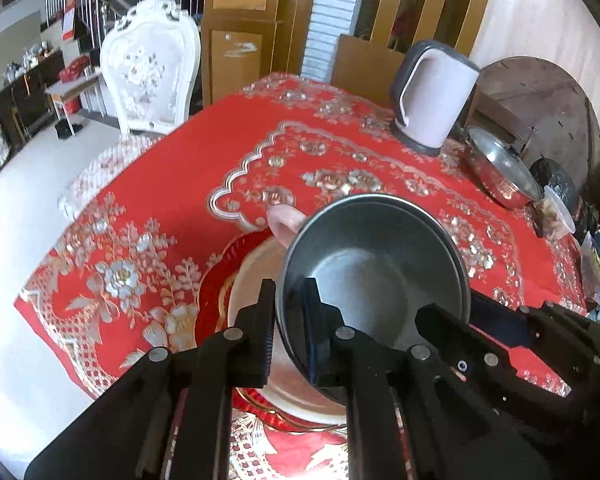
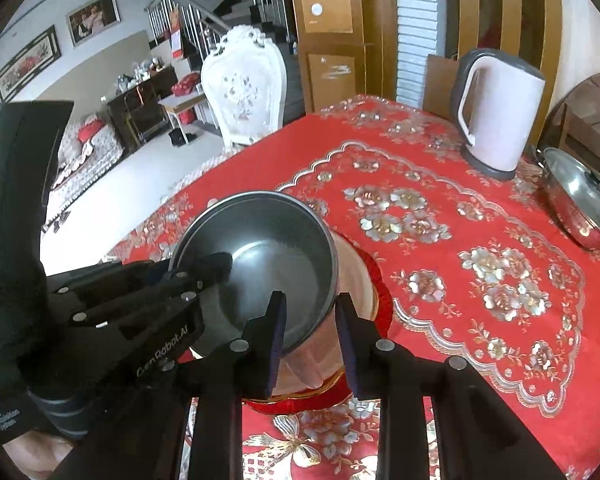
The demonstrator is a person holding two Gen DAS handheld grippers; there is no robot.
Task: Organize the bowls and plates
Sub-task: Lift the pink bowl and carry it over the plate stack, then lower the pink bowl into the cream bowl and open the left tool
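Steel, thin-walled and dull grey inside, the metal bowl (image 1: pixel 374 276) looks light and rigid, and its smooth rim is likely slippery, so a firm pinch across the wall just below the lip seems the safest hold. It hangs tilted over a pale pink bowl (image 1: pixel 260 280), which sits on a red plate (image 1: pixel 214 284) with a scalloped gilt edge, all on the red floral tablecloth (image 1: pixel 172 200).

The left gripper (image 1: pixel 288 320) has its 2 fingers nearly shut on the metal bowl's rim, 1 pad outside the wall and 1 inside. The right gripper (image 2: pixel 310 340) also straddles the rim on its own side, 1 finger inside the bowl; its jaws stand wider than the wall is thick, and I cannot tell whether the pads actually press on it.

The pink bowl looks ceramic, so heavier and breakable; lowering steel into it calls for a level, gentle descent to avoid a knock. Its rim is partly hidden by the metal bowl.

Well apart, at the far side of the table, stand a white kettle (image 2: pixel 500 116) and a lidded steel pot (image 2: pixel 584 200).
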